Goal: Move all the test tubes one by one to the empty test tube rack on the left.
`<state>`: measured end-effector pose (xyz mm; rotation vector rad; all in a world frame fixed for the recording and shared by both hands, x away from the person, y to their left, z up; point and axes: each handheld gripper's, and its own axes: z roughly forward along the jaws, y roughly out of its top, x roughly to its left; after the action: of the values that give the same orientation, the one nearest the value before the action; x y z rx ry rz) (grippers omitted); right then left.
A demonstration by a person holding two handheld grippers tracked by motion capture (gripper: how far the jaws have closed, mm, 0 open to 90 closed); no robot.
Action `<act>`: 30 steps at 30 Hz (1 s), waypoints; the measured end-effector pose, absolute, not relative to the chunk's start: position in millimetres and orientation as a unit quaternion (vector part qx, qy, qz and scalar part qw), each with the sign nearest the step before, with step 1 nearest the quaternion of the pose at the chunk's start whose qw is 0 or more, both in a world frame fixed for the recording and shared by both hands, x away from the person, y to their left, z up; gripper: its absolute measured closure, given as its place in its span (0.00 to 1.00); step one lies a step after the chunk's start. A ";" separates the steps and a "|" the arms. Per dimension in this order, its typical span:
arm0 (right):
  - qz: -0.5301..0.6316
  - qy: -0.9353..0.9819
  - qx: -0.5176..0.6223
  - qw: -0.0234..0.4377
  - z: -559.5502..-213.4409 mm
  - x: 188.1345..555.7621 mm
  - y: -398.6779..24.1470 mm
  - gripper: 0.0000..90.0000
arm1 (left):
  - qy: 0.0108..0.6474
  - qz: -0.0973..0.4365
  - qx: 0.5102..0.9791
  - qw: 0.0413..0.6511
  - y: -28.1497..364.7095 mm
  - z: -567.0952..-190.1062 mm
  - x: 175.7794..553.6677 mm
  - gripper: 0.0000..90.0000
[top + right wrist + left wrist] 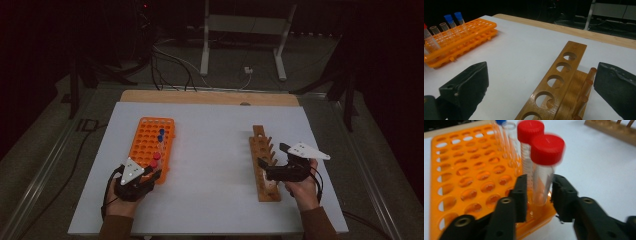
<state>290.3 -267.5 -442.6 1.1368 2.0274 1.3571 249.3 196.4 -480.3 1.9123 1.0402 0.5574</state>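
- My left gripper (537,192) straddles a red-capped tube (544,170) standing in the orange rack (461,177), jaws slack around it.
- More capped tubes stand behind.
- My right gripper (541,85) gapes over the wooden rack (560,82), its holes bare.

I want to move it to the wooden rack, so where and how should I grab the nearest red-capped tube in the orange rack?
Take the red-capped tube on its clear wall just below the cap, above the orange rack. Come level from the rack's near edge, where the left tool already straddles it. The tube stands upright with another red-capped one close behind, so the pads likely fit best on its two sides, then lift straight up.
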 end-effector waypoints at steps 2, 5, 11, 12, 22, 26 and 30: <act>0.492 0.734 0.411 0.224 -443.5 289.4 -267.8 0.00 | 0.417 0.222 0.763 0.441 199.0 -477.8 247.1 0.63; 0.491 0.734 0.411 0.226 -445.0 287.9 -268.7 0.00 | 0.419 0.225 0.752 0.456 204.6 -473.5 242.7 0.53; 0.495 0.731 0.411 0.229 -448.3 284.8 -270.8 0.00 | 0.437 0.239 0.710 0.498 220.2 -464.3 240.2 0.31; 0.496 0.730 0.410 0.230 -448.9 284.3 -271.0 0.00 | 0.440 0.243 0.704 0.502 222.6 -462.7 240.6 0.29; 0.507 0.724 0.404 0.235 -454.3 280.1 -272.1 0.00 | 0.480 0.267 0.660 0.513 239.6 -456.7 252.5 0.11; 0.513 0.721 0.402 0.237 -455.0 279.0 -273.5 0.00 | 0.486 0.269 0.659 0.507 243.2 -458.7 255.1 0.05; 0.518 0.715 0.403 0.239 -455.2 278.5 -275.4 0.00 | 0.489 0.271 0.659 0.504 245.0 -460.6 256.6 0.01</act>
<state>278.5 -275.4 -455.2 1.1040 1.9593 1.4196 256.6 245.0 -460.6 1.5899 1.1794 0.6552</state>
